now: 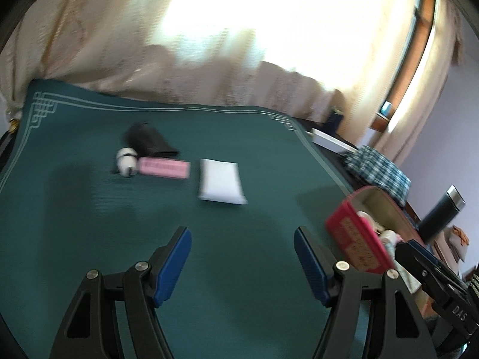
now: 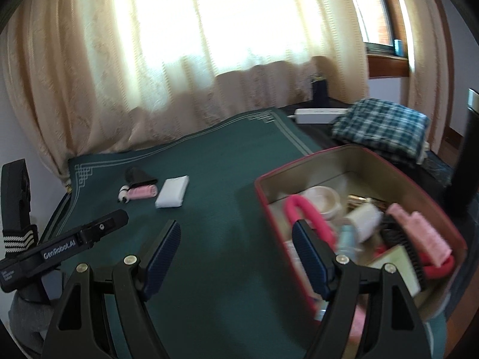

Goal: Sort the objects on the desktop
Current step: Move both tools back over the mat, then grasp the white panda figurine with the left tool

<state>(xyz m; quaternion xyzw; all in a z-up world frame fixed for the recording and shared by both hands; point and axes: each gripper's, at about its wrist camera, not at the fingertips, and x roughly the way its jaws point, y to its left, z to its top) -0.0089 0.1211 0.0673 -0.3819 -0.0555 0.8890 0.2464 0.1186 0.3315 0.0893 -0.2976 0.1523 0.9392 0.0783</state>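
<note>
Curtain (image 2: 185, 68): pale, backlit drapes fill the far wall behind the worktop.
Worktop mat (image 1: 89, 209): a dark green mat with a thin white line border covers the worktop.
Red box (image 2: 305, 272): an open tin with a red outside and pale inside sits at the mat's right edge. Inside lie a pink loop (image 2: 302, 212), a round cream pot (image 2: 321, 199), a pale blue bottle (image 2: 347, 239), a white tube, a black comb and a pink fuzzy piece (image 2: 419, 233), jumbled and touching.
Plaid cloth (image 2: 380, 125): folded, beyond the box, off the mat.
White pack (image 1: 220, 184): a flat white packet lies alone mid-mat, well apart from the box.
Pink bar (image 1: 164, 167): just left of the white pack, blurred.
Black pouch (image 1: 149, 140): just behind the pink bar.
Panda figure (image 1: 125, 166): small, black and white, touching the pink bar's left end.
Left gripper (image 1: 242, 264): blue-padded fingers spread apart, nothing between them, above bare mat.
Right gripper (image 2: 236, 261): fingers spread apart and empty, right finger in front of the box's near wall.
</note>
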